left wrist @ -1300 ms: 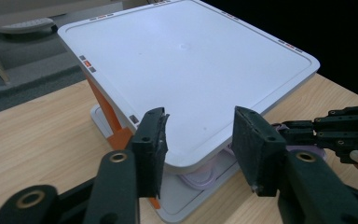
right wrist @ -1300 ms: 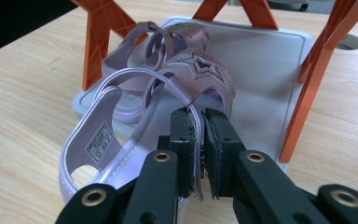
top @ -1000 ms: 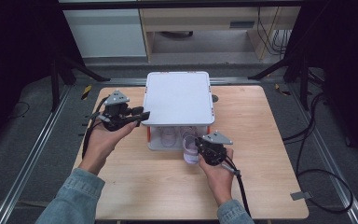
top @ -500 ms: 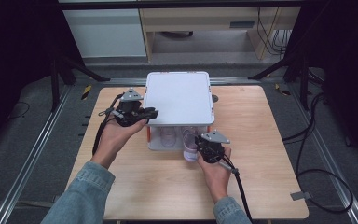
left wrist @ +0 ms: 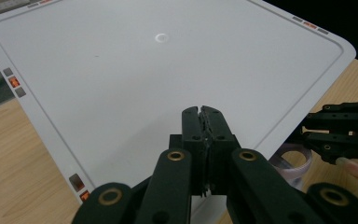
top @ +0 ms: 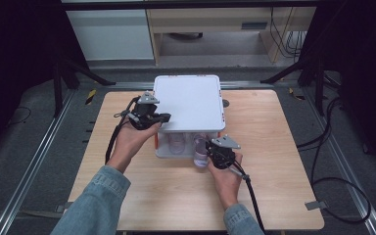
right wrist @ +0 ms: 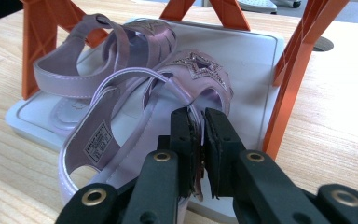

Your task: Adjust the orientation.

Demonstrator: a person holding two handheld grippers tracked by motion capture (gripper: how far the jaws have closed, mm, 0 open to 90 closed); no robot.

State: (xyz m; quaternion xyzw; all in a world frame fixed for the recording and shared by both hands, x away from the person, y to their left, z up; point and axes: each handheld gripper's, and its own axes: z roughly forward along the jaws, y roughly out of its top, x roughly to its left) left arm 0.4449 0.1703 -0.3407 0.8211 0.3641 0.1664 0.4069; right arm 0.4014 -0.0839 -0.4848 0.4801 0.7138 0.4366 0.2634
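A white two-tier rack stands mid-table, and its top shelf [top: 191, 100] [left wrist: 144, 60] is bare. On the lower tray [right wrist: 256, 60] lie two lilac sandals with star trim. My right gripper [top: 207, 155] [right wrist: 200, 116] is shut on a thin strap of the nearer sandal [top: 200, 157] [right wrist: 200, 70], whose heel hangs over the tray's front edge. The other sandal [top: 177, 144] [right wrist: 98, 37] rests behind it. My left gripper [top: 165, 117] [left wrist: 200, 109] hovers over the top shelf's front left corner. Its jaws have just been closing and now meet with nothing between them.
Orange legs [right wrist: 293, 70] carry the top shelf and stand close on both sides of the sandals. The wooden table [top: 274, 186] reaches well past the rack at the front and right. In the left gripper view the right gripper [left wrist: 340, 135] shows at the right edge.
The left hand has moved right, from beside the rack to over its top shelf's corner, and its jaws have closed. The right gripper and the sandal it holds have stayed put.
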